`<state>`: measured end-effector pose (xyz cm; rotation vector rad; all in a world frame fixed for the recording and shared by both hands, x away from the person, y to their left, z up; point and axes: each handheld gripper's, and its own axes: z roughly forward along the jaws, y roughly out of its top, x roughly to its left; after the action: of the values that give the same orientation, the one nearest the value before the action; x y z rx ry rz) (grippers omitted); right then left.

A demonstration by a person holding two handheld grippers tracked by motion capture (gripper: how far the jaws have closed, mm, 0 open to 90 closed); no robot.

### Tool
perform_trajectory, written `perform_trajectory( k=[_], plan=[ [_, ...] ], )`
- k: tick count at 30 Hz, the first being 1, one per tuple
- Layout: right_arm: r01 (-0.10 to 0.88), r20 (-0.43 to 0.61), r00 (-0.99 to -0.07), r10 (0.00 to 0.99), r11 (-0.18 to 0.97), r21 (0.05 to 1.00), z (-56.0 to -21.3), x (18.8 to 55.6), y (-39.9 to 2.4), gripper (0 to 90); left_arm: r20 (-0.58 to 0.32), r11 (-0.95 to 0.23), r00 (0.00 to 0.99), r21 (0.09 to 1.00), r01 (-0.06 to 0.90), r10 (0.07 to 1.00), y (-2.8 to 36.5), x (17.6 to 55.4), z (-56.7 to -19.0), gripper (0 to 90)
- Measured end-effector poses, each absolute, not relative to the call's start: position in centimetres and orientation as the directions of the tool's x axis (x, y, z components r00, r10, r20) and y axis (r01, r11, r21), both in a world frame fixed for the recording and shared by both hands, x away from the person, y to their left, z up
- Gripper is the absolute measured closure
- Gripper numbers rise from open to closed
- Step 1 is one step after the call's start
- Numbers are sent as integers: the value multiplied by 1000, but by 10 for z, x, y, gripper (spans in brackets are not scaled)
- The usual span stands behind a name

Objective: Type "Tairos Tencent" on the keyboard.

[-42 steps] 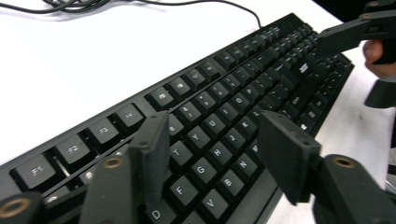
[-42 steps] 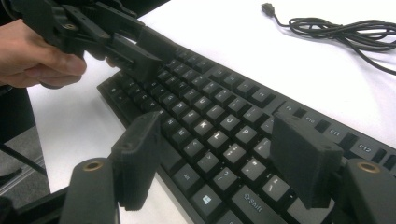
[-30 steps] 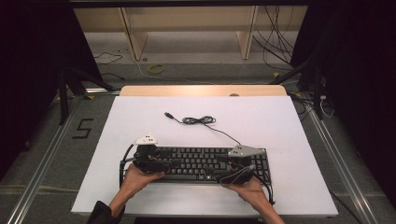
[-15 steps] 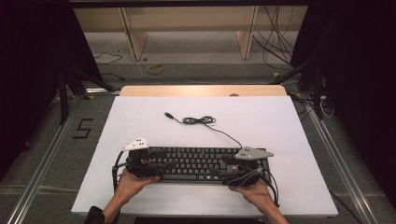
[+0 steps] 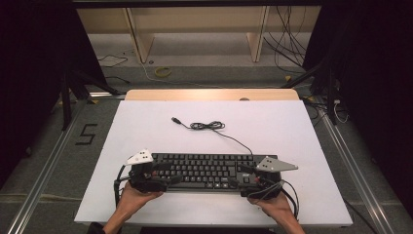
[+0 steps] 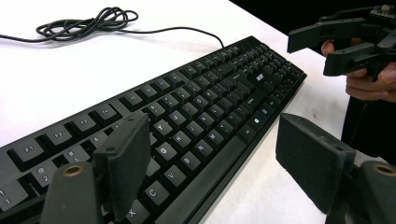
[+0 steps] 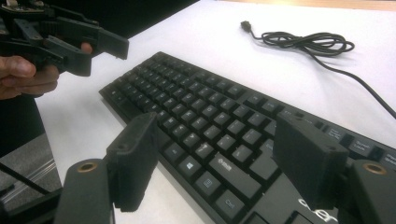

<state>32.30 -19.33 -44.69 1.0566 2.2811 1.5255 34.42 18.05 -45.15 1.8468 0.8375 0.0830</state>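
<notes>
White and bare, the surface point(image 5: 302, 126) is carrying the keyboard point(image 5: 202, 170) along its near edge, cable point(image 5: 207, 126) coiling toward the far edge. My forearms are getting cut off below. Both tongs, left point(image 5: 163, 171) and right point(image 5: 242, 176), are gaping wide at the keyboard's ends, having drawn outward; the left's jaws have just been opening.

White table point(image 5: 146, 131): black keyboard point(image 5: 204, 170) near front edge, cable point(image 5: 207, 126) behind.

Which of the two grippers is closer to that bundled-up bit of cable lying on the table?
Left, narrowly. The left gripper sits at the keyboard's left end; the cable coil lies beyond the keyboard, slightly left of its middle. The right gripper is at the right end, a bit farther.
</notes>
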Motion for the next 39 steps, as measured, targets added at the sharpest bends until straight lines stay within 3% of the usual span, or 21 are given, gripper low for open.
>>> perform_trajectory(
  k=[23, 39],
  plan=[
    [446, 209, -683, 700, 173, 878, -453, 302, -228, 320, -327, -168, 754, 852, 496, 569, 191, 323, -455, 249],
    [446, 201, -677, 708, 178, 877, -455, 301, -231, 316, -325, -164, 748, 852, 497, 579, 194, 324, -456, 247]
  ],
)
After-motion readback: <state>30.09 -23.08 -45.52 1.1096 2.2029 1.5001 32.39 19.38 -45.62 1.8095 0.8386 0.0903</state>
